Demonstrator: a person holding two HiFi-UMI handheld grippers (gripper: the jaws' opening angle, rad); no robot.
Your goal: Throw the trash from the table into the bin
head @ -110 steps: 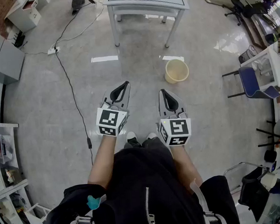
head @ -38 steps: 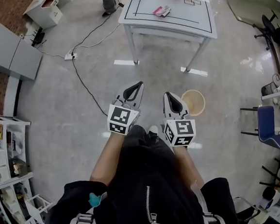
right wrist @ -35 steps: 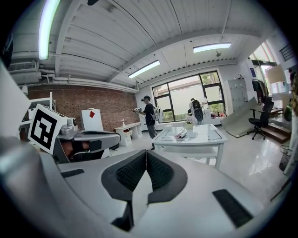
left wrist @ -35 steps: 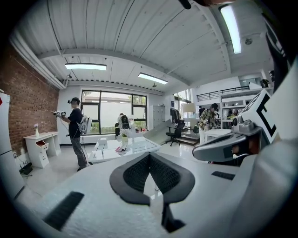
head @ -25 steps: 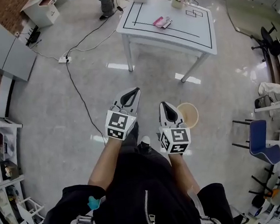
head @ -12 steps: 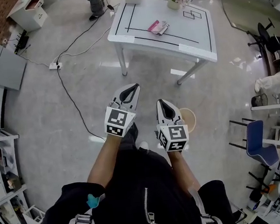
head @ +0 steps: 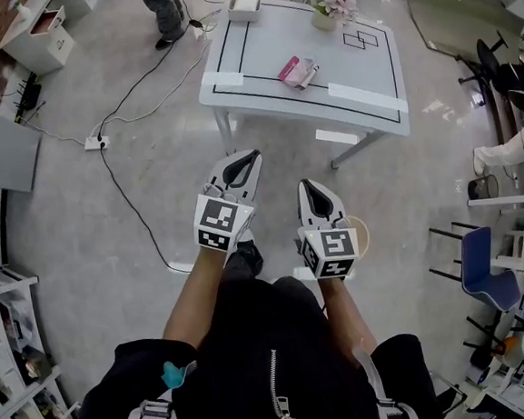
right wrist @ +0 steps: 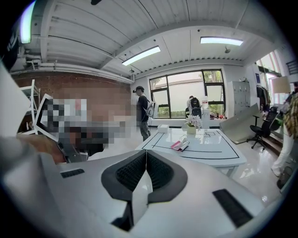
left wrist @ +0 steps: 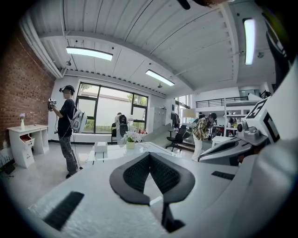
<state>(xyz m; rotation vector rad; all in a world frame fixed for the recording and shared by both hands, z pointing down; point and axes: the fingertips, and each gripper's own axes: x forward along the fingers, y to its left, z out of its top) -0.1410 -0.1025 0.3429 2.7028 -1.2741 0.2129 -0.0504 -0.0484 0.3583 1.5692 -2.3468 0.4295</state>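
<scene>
Head view: the pink wrapper (head: 294,70) lies on the white tabletop (head: 358,59), well ahead; probably light and crinkly, so pinch one edge. Left gripper (head: 250,158) and right gripper (head: 307,187) have jaws clenched, empty.

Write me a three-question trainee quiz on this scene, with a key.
1. True or false: the pink wrapper lies on the white table.
2. The right gripper is: A) open; B) shut on the wrapper; C) shut and empty.
3. In the head view, what is partly hidden behind the right gripper?
Key: 1 true; 2 C; 3 the beige bin.
</scene>
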